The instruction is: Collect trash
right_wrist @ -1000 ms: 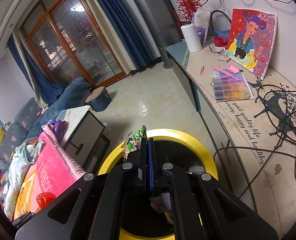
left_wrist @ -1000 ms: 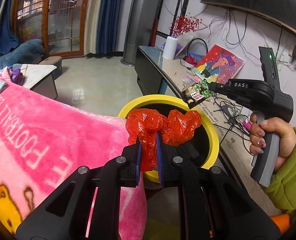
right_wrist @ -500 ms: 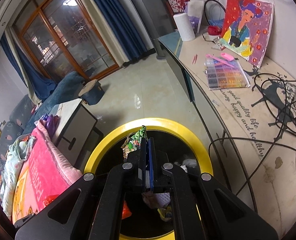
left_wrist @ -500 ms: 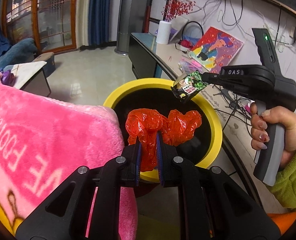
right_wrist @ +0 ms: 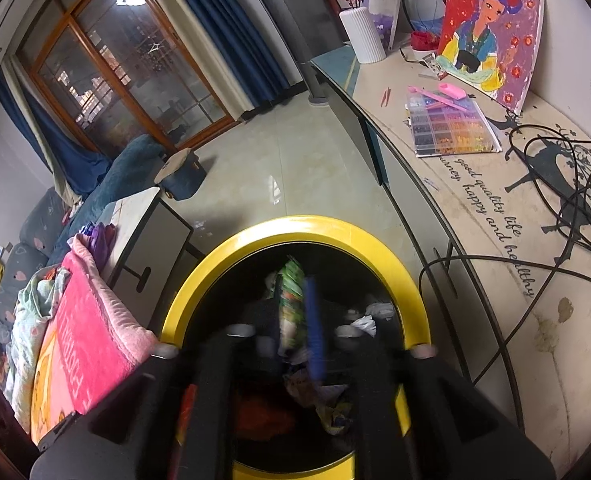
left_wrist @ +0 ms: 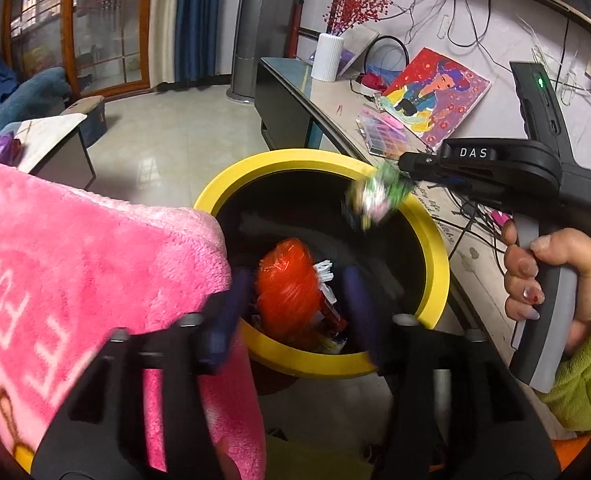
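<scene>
A yellow-rimmed bin [left_wrist: 435, 248] with a black inside stands on the floor; it also shows in the right wrist view [right_wrist: 411, 292]. My left gripper [left_wrist: 295, 300] is open above it, and the crumpled red plastic bag [left_wrist: 287, 300] is loose between the spread fingers, over the other trash in the bin. My right gripper [left_wrist: 405, 166] hangs over the bin's far rim. The green snack wrapper [left_wrist: 377, 196] is blurred just below its tip. In the right wrist view the wrapper [right_wrist: 291, 300] lies against the blue pad, with the jaws blurred and apart.
A pink fleece blanket [left_wrist: 75, 280] presses against the bin's left side. A long low cabinet [right_wrist: 475, 208] on the right holds cables, a bead box [right_wrist: 451, 124], a painting [right_wrist: 491, 36] and a white vase [right_wrist: 365, 36]. Tiled floor lies beyond.
Both grippers have opened over the bin. The red bag has dropped out of the left fingers, and the green wrapper is slipping from the right ones.
</scene>
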`<state>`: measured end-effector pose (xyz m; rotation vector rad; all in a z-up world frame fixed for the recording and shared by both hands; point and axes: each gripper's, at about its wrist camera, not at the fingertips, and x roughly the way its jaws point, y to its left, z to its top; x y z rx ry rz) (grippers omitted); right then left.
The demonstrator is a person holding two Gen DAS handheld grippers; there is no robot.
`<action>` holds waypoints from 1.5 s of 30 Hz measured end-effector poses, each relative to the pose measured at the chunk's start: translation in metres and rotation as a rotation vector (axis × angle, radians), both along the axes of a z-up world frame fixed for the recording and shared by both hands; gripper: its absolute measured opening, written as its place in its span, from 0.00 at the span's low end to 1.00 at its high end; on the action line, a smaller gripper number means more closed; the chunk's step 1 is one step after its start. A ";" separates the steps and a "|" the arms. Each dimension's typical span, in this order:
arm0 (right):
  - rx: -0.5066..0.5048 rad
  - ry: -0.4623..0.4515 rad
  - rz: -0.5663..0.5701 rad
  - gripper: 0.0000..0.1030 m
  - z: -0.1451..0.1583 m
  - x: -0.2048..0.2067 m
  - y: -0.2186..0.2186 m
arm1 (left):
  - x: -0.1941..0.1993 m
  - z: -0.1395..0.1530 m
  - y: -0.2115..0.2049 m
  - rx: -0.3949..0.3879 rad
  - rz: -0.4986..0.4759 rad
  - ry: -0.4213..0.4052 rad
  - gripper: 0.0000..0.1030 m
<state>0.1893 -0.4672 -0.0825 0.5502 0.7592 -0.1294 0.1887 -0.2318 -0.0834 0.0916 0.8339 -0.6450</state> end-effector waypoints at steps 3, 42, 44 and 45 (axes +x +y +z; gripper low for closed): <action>-0.021 -0.005 0.008 0.37 0.002 -0.003 0.003 | 0.000 0.002 0.004 -0.008 0.018 0.002 0.64; -0.449 -0.307 0.290 0.94 0.085 -0.124 0.196 | -0.082 0.082 0.178 -0.096 0.411 -0.290 0.89; -0.479 -0.385 0.266 0.94 0.089 -0.137 0.202 | -0.090 0.084 0.183 -0.092 0.417 -0.311 0.89; -0.490 -0.412 0.262 0.94 0.090 -0.142 0.205 | -0.095 0.085 0.186 -0.091 0.423 -0.324 0.89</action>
